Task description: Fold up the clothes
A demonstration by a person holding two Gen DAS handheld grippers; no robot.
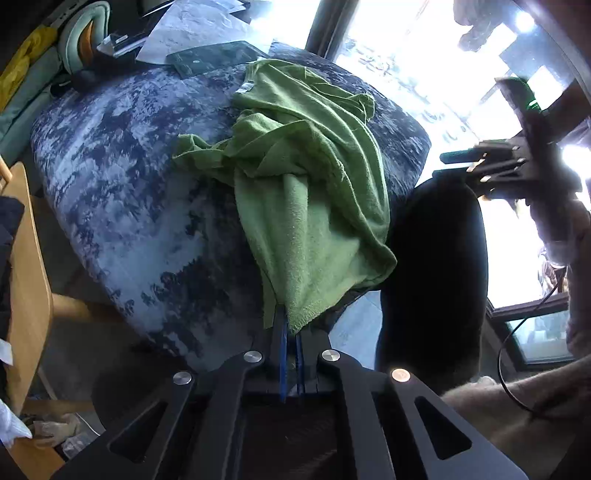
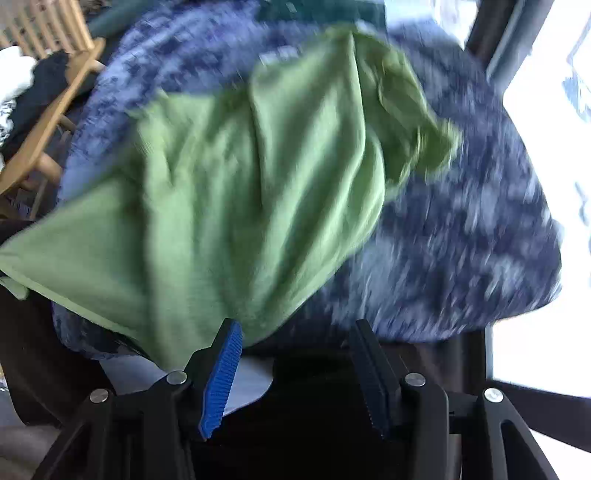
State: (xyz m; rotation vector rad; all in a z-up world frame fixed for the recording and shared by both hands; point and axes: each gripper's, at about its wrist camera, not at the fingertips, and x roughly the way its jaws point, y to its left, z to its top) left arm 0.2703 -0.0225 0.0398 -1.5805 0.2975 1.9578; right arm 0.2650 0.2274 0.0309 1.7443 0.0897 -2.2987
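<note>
Crumpled green garment (image 1: 303, 173) on mottled blue surface (image 1: 122, 177)

A large window (image 1: 424, 55) filled the left wrist view from twelve to three o'clock, blown out white by daylight, with a dark upright frame (image 1: 319, 26) dividing its panes. The surface (image 1: 110, 177) wore a mottled blue and grey plush cover. A black chair back (image 1: 436, 273) stood at its edge toward four o'clock. A light wooden chair (image 1: 26, 258) sat at nine o'clock. Papers (image 1: 192, 26) and a dark flat case (image 1: 210, 55) lay at the far end near eleven o'clock, beside a yellow cloth (image 1: 22, 66).
</note>
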